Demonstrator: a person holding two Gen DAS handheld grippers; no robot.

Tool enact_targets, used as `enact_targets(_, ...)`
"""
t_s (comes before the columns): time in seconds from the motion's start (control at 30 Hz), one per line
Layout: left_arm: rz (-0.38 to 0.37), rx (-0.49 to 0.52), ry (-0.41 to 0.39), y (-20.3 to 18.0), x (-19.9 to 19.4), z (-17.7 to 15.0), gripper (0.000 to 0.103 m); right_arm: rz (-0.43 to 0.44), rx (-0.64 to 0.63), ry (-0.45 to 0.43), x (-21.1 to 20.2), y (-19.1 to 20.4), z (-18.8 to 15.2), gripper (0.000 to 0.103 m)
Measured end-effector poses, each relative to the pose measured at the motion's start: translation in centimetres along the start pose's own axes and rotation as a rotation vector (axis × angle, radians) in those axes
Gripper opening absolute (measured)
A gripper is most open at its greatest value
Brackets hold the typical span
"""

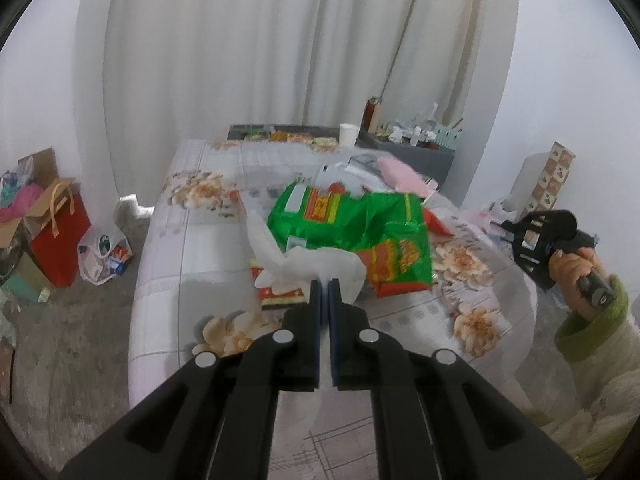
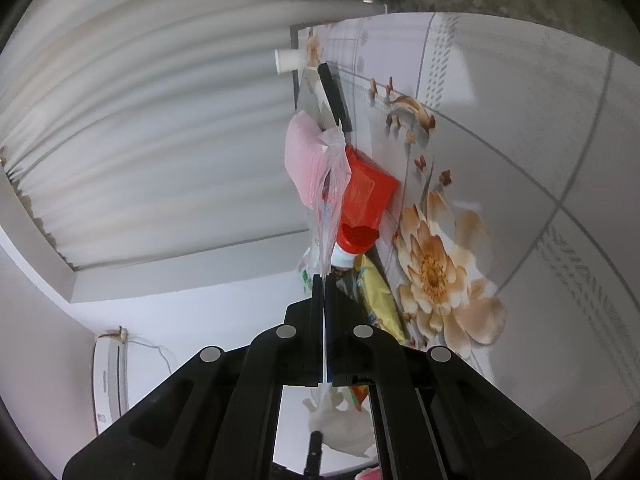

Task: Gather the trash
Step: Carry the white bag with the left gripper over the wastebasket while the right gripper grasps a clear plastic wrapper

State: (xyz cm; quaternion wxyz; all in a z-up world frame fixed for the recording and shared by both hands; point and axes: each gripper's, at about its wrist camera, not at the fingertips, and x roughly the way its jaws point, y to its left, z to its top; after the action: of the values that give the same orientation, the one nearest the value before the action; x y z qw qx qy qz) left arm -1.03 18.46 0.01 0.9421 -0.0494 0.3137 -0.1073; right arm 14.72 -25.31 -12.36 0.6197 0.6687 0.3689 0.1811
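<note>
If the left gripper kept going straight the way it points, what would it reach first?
The left gripper is shut on a white tissue. Straight ahead, it would probably meet the green snack bag on the floral tablecloth first, though depth is unclear.

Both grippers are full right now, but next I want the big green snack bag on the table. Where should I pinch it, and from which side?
Pinch the green snack bag at its near edge, by the red-and-yellow printed end, coming in low from the front. It lies flat and crumpled on the tablecloth, so a raised wrinkle or free edge probably gives closing fingers something thin to bite.
</note>
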Motion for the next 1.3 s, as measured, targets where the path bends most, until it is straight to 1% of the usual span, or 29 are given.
enact_targets(0.13,-0.028,0.005,-0.017,-0.6,-0.6,0.6,0.003,0.016,-0.006,-0.005,-0.6,0.1,-0.1,0.000)
enact_targets(0.27,-0.039,0.023,-0.025,-1.4,-0.9,1.2,0.003,0.034,-0.014,-0.004,-2.1,0.2,-0.7,0.000)
enact_targets(0.3,-0.049,0.027,-0.032,-1.6,-1.1,1.5,0.003,0.037,-0.016,-0.005,-1.3,0.2,-0.2,0.000)
enact_targets(0.53,-0.116,0.064,-0.077,-3.4,-1.6,3.8,0.003,0.072,-0.034,0.011,-2.6,0.6,-0.8,0.000)
enact_targets(0.77,-0.221,0.095,-0.114,-5.8,-0.6,7.1,0.003,0.113,-0.059,-0.009,-3.9,1.1,-0.3,0.000)
enact_targets(0.93,-0.309,0.140,-0.107,-9.0,1.8,9.5,0.003,0.133,-0.064,-0.039,-7.0,1.0,-0.3,0.000)
enact_targets(1.03,-0.374,0.166,-0.079,-11.5,3.9,11.1,0.003,0.143,-0.060,-0.073,-8.6,0.8,0.1,0.000)
enact_targets(1.17,-0.454,0.217,-0.044,-15.5,6.9,13.0,0.003,0.153,-0.053,-0.141,-11.7,0.1,0.8,0.000)
enact_targets(1.3,-0.518,0.265,0.010,-20.7,10.7,14.6,0.003,0.156,-0.032,-0.231,-15.5,-1.1,1.6,0.000)
